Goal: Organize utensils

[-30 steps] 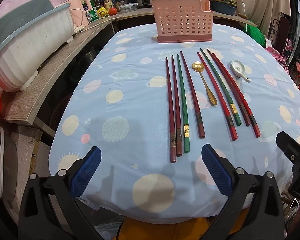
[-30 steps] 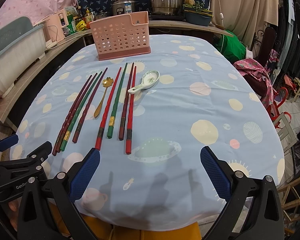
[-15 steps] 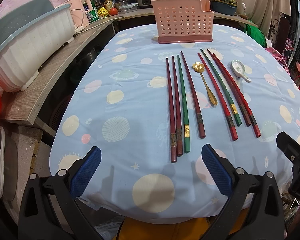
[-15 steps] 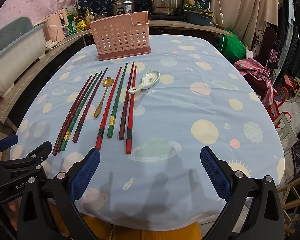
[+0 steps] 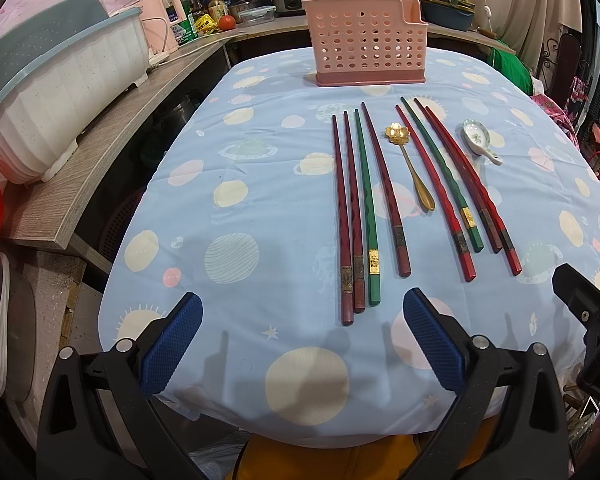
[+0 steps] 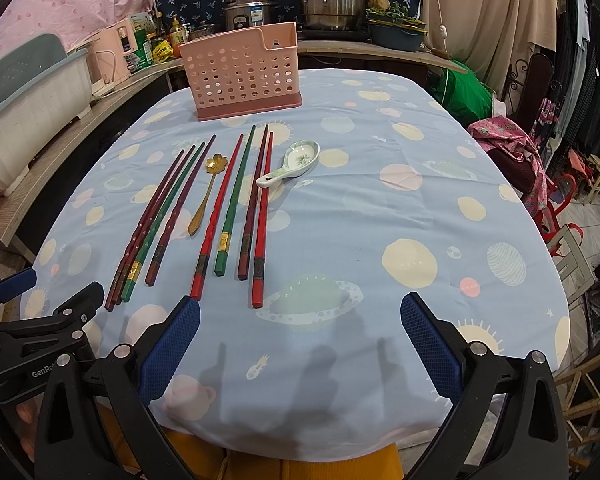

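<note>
Several red, maroon and green chopsticks [image 5: 370, 204] [image 6: 230, 204] lie side by side on the blue patterned tablecloth [image 5: 260, 184] [image 6: 380, 220]. Among them rests a gold flower-headed spoon [image 5: 410, 164] [image 6: 206, 196], and to their right a white ceramic spoon [image 5: 480, 140] [image 6: 294, 162]. A pink perforated utensil holder [image 5: 364, 42] [image 6: 242, 70] stands upright at the table's far end. My left gripper [image 5: 302, 336] hovers open at the near edge, just short of the left chopstick ends. My right gripper [image 6: 300, 334] is open too, near the right chopstick ends, holding nothing.
A wooden counter [image 5: 100, 140] runs along the left with a white dish rack [image 5: 60, 96]. Pots and a rice cooker [image 6: 252, 8] stand behind the holder. Chairs and clothes [image 6: 540, 140] crowd the right side. The left gripper's body [image 6: 32, 340] shows in the right wrist view.
</note>
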`<state>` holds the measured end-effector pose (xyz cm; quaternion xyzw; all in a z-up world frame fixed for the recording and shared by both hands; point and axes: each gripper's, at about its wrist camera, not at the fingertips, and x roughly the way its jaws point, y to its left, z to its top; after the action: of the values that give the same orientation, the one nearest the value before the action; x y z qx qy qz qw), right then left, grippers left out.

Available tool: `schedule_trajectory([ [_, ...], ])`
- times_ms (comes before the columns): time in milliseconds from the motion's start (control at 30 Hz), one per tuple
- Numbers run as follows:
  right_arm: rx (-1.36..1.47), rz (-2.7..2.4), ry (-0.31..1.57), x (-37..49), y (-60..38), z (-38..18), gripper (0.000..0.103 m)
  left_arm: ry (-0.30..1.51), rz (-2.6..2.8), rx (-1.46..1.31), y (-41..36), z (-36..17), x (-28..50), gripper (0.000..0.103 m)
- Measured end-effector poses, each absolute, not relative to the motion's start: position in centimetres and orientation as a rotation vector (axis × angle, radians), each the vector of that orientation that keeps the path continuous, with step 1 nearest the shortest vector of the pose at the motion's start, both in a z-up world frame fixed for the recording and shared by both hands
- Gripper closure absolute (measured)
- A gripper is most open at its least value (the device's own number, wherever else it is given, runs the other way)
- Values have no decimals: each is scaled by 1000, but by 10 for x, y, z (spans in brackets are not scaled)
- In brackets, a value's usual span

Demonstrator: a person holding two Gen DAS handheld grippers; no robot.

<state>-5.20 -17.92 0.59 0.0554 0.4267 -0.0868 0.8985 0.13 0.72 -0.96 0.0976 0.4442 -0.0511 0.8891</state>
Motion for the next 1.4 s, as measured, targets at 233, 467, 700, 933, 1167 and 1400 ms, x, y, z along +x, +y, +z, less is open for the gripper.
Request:
schedule_trajectory([
  [233, 114, -179, 885, -53, -178, 4, 7, 924, -106, 203, 7, -9, 2, 7],
  [467, 113, -179, 886, -52, -179, 4, 7, 924, -106, 203, 7, -9, 2, 7],
  [700, 114, -179, 887, -52, -176, 3, 7, 925, -106, 202, 7, -10, 2, 7],
  [933, 114, -179, 887, -51, -177, 4, 7, 926, -107, 202, 7, -11, 2, 7],
  [1167, 115, -180, 888, -50, -178, 4, 7, 927, -107, 201, 7, -11, 2, 7],
  [1400, 131, -189, 892, -48, -175, -6, 7, 975, -68, 118, 26, -19, 16, 7],
])
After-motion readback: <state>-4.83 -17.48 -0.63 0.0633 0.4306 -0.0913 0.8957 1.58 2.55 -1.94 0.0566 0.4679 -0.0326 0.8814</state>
